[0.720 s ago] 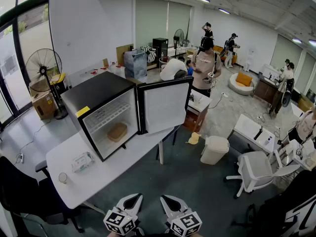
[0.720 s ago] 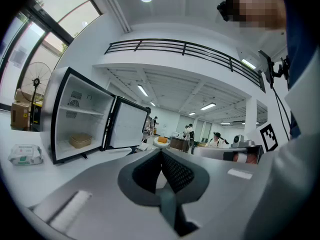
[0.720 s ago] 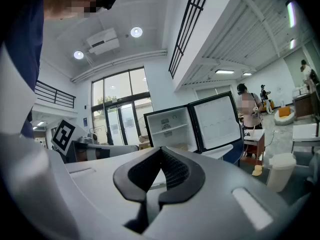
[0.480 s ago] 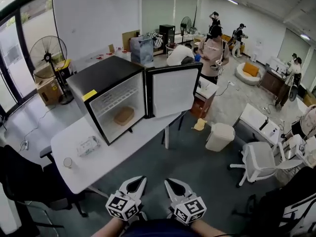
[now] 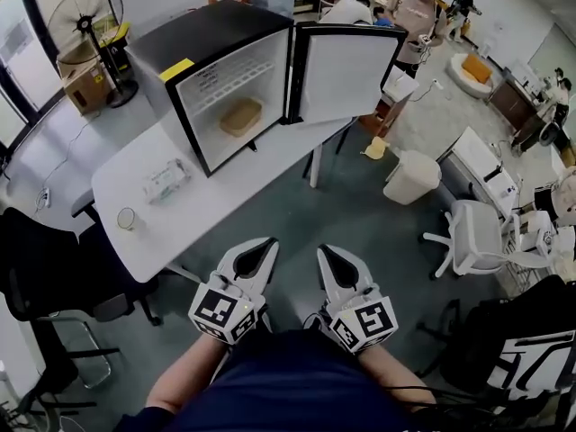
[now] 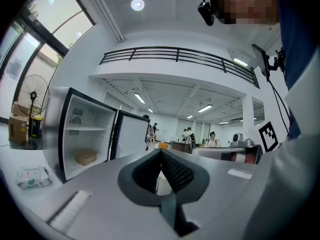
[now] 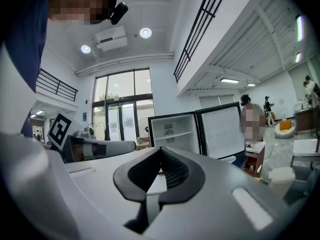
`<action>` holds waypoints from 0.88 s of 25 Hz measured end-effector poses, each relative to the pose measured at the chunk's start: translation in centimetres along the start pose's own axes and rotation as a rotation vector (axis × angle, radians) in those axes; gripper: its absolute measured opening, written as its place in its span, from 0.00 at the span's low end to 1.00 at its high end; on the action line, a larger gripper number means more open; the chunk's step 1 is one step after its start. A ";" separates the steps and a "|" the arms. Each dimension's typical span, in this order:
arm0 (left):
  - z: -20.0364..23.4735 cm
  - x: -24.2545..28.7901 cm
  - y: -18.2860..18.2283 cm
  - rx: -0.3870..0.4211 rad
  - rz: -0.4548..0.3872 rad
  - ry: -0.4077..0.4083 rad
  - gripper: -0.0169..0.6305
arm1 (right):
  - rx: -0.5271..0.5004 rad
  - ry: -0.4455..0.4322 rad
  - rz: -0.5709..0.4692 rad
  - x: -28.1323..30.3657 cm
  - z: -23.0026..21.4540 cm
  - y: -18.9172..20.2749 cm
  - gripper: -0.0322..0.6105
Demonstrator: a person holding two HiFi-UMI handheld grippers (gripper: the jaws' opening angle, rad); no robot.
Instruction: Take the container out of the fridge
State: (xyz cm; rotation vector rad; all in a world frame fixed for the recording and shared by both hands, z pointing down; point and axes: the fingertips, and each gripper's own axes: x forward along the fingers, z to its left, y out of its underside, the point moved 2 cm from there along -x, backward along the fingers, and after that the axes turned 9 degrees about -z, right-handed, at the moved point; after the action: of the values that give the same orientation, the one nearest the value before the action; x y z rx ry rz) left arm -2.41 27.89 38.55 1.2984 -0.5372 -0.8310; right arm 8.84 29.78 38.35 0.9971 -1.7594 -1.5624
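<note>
White tabletop [image 5: 180, 232] carries a black fridge [image 5: 216, 34] at its far end, with the door [image 5: 346, 70] swung fully open to the right; nearer along the tabletop lie a pack of wipes [image 5: 166, 180] and a small round cup [image 5: 127, 218]. A black chair [image 5: 54, 268] stands at the tabletop's left, a white bin [image 5: 411, 176] and a white office chair [image 5: 472, 232] stand on the grey floor [image 5: 342, 214] to the right, and a fan [image 5: 85, 12] stands beyond the fridge's left side. The tan container [image 5: 241, 116] sits on the fridge's bottom, under a wire shelf [image 5: 236, 72], in the opening that faces the person. Both grippers hang low by the person's body, over the floor off the tabletop's near corner and well apart from the fridge and container: the left gripper [image 5: 268, 241] has its jaws pressed together with nothing in them, and the right gripper [image 5: 322, 250] is likewise closed and empty
</note>
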 end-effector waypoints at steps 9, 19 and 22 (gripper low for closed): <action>3.5 -2.6 -0.3 -0.014 -0.011 0.033 0.03 | -0.026 0.080 0.027 1.7 2.6 1.1 0.06; 6.1 -2.3 0.5 -0.005 0.014 0.011 0.03 | 0.018 0.073 0.068 3.9 2.8 3.2 0.06; 7.2 -1.0 1.0 0.013 0.030 -0.016 0.03 | 0.047 0.049 0.067 5.6 1.5 4.0 0.06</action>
State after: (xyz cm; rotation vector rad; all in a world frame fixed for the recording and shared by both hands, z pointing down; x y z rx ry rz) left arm -8.24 24.36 41.17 1.2938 -0.5744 -0.8143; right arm 3.91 26.16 41.71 0.9801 -1.7850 -1.4496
